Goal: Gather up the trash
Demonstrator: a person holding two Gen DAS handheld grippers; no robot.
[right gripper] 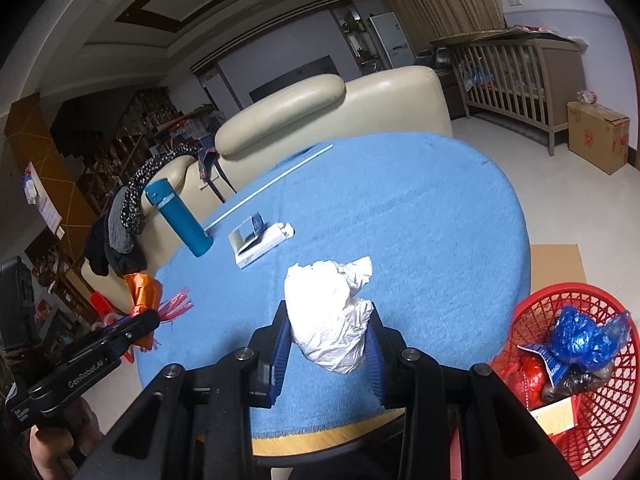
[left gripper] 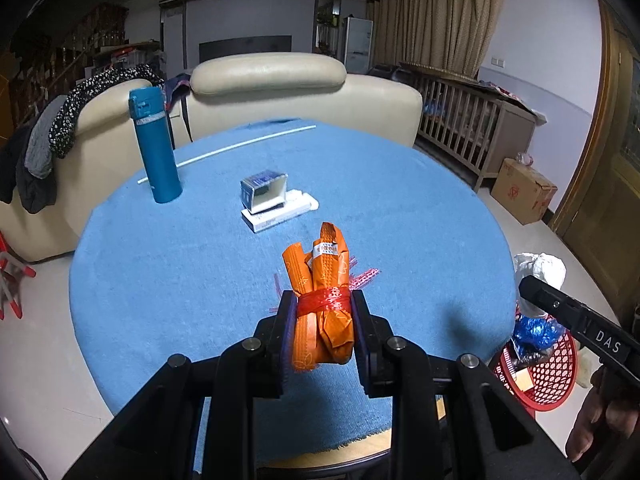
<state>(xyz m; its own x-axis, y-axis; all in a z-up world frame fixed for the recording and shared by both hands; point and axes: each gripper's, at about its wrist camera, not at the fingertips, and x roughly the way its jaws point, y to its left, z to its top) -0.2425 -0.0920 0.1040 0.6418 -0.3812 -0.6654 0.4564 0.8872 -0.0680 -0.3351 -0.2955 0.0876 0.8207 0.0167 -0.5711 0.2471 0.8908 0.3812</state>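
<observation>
Left gripper [left gripper: 323, 308], nearest the left wrist camera: jaws clamped narrow on an orange wrapper bundle [left gripper: 324, 280] tied round with red mesh string; the bundle is held above the blue tablecloth [left gripper: 200, 264], not resting on it.

Right gripper [right gripper: 330, 332]: jaws closed against both sides of a crumpled white paper wad [right gripper: 330, 312], likewise lifted off the cloth.

Red mesh basket [right gripper: 600, 380] stands on the floor, just beside the table edge on the right. Contents: a crumpled blue plastic bag [right gripper: 580, 336] on top, red plastic, something dark, and a bit of cardboard lower down.

On the table, well apart from both grippers: a teal flask [left gripper: 154, 148], upright; a small open box [left gripper: 264, 192] sitting on a flat white box [left gripper: 280, 212]; a thin white rod [left gripper: 228, 150] near the far edge.
</observation>
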